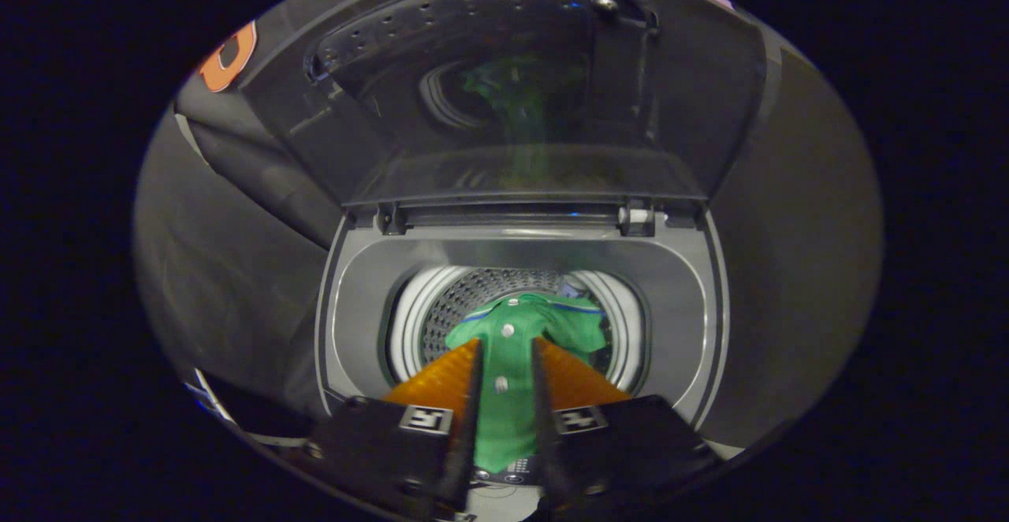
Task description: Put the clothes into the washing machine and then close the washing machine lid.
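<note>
Item: washer, top-loading, grey surround, seen from above along your hand-held gripper.

Drum: round mouth with a pale ring; perforated metal wall visible at the back and to one side. Contents: one green shirt with white buttons down its front and a blue-and-white trim line at the collar and shoulders. Its upper part spreads across the drum mouth; its lower part runs back toward you, over the near rim, between the two fingers.

Lid: dark, see-through, standing raised on its hinges behind the drum. A row of small holes runs along its upper frame. A dim green reflection of the shirt shows in its panel. A white hinge piece sits at one rear corner, a dark one at the other.

Your hand-held gripper: its fingers reach out over the near rim of the drum, set close together, with a strip of the shirt lying in the narrow gap. You cannot tell whether both fingers actually press on the cloth.

Surroundings: black cloth wall hangs behind and beside the washer, creased. The light is low.
</note>
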